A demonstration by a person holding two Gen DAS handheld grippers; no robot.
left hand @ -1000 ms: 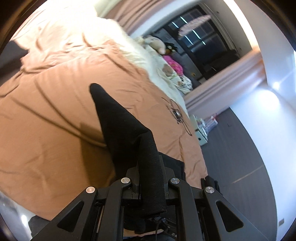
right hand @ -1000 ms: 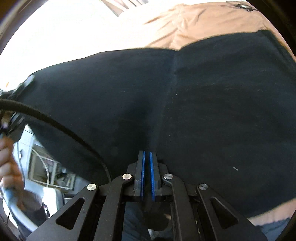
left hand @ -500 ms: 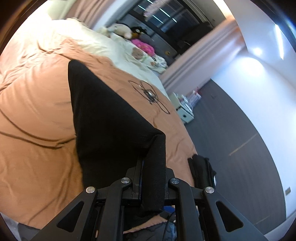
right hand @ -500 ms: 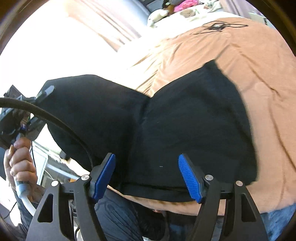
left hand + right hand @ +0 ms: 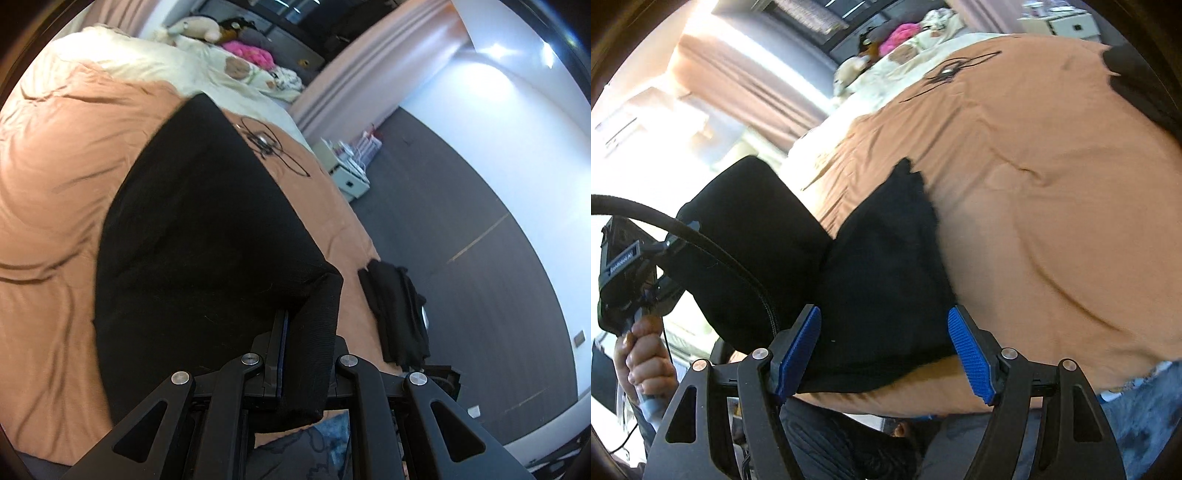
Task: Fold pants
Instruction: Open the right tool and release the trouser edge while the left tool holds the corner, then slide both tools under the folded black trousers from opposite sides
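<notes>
**Left pinching the pants, right wide open**

My left gripper (image 5: 295, 332) is pinching a ribbed edge of the black pants (image 5: 207, 236) — fabric fills the middle of the left wrist frame, draped over the orange bedspread (image 5: 48, 177). My right gripper (image 5: 884, 350) has its blue pads (image 5: 971, 354) spread wide, nothing pressed between them — pants sit lower centre, one part lifted toward the left hand (image 5: 642, 354) at lower left.

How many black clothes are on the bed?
2: the black pants held in the left hand-held gripper, and a dark pile at the bed's edge. Others may be hidden.
</notes>
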